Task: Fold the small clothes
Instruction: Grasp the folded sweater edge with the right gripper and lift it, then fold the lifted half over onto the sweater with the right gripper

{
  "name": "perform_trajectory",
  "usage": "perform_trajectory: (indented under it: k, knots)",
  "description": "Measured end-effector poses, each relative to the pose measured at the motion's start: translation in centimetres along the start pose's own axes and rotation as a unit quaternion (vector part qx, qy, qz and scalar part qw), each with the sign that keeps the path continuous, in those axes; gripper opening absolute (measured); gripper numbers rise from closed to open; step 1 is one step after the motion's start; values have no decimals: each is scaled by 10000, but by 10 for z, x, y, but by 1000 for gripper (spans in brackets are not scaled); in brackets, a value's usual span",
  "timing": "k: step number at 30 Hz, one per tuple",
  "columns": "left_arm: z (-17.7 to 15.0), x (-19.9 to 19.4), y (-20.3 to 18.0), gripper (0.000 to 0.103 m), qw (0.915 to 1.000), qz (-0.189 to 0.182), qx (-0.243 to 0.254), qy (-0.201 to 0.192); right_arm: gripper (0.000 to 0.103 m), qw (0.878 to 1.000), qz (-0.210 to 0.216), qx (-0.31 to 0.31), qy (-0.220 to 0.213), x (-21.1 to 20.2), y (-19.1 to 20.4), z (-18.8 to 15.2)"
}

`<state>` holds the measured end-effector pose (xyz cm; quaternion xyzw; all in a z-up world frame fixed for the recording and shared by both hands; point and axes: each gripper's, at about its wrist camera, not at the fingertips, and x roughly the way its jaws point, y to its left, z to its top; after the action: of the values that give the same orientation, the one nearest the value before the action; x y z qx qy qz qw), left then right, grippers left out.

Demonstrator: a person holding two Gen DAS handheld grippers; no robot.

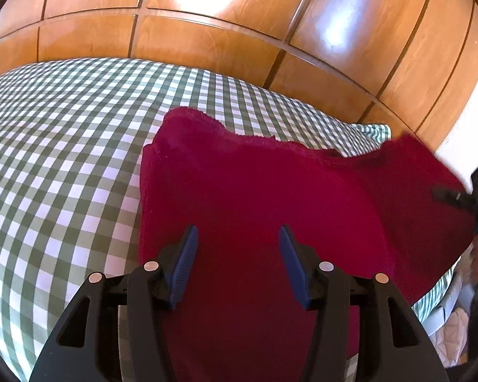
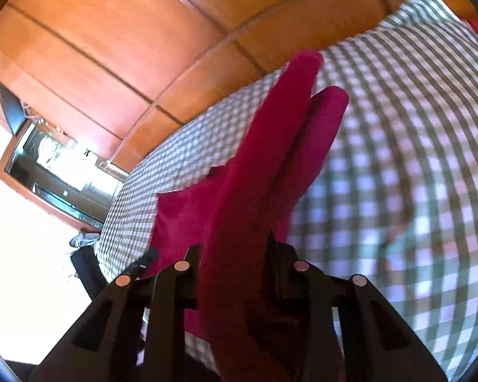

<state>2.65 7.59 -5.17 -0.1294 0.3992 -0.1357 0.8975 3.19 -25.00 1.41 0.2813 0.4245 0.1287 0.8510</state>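
Note:
A crimson cloth [image 1: 258,191] lies on the green-and-white checked bed cover [image 1: 63,146]. My left gripper [image 1: 238,242] hovers open over the cloth's near part, blue pads apart, holding nothing. The cloth's right corner is lifted toward the right gripper [image 1: 474,203], seen at the right edge. In the right wrist view the cloth [image 2: 271,165] runs up between the fingers of my right gripper [image 2: 234,251], draped over them and hanging in folds above the cover [image 2: 398,159]. The fingers look closed on it, though the cloth hides the pads.
A glossy wooden wardrobe [image 1: 207,25] stands behind the bed. In the right wrist view a mirror or window frame [image 2: 57,175] and a bright white wall sit to the left. The bed's right edge [image 1: 430,302] drops off near pale items below.

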Motion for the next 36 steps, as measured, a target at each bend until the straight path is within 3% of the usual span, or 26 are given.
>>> perform_trajectory:
  k: [7, 13, 21, 23, 25, 27, 30, 31, 34, 35, 36]
  knots:
    - [2, 4, 9, 52, 9992, -361, 66, 142, 23, 9976, 141, -583, 353, 55, 97, 11]
    - [-3, 8, 24, 52, 9970, -710, -278, 110, 22, 9916, 379, -997, 726, 123, 167, 8]
    - [-7, -23, 47, 52, 9923, -1018, -686, 138, 19, 9770, 373, -1336, 1620, 191, 184, -33]
    - [-8, -38, 61, 52, 9909, -1053, -825, 117, 24, 9745, 434, -1342, 1744, 199, 183, -40]
    - [-10, -57, 77, 52, 9917, -862, -955, 21, 42, 9727, 787, -1316, 1744, 193, 178, -45]
    - [-12, -76, 93, 52, 9910, -712, -1134, -91, 53, 9694, 1192, -1337, 1678, 180, 181, -49]
    - [-15, -105, 105, 52, 9874, -713, -1367, -368, 59, 9688, 1597, -1394, 1285, 139, 175, -45]
    - [-15, -114, 106, 52, 9857, -777, -1420, -468, 61, 9703, 1601, -1402, 1154, 126, 171, -45]
    - [-12, -131, 101, 54, 9811, -1054, -1486, -648, 64, 9787, 1087, -1575, 748, 88, 143, -54]
    - [-9, -135, 97, 57, 9796, -1170, -1489, -677, 65, 9813, 704, -1677, 637, 76, 129, -59]
    - [-7, -140, 89, 67, 9759, -1408, -1503, -717, 65, 9818, 486, -1735, 594, 70, 121, -63]
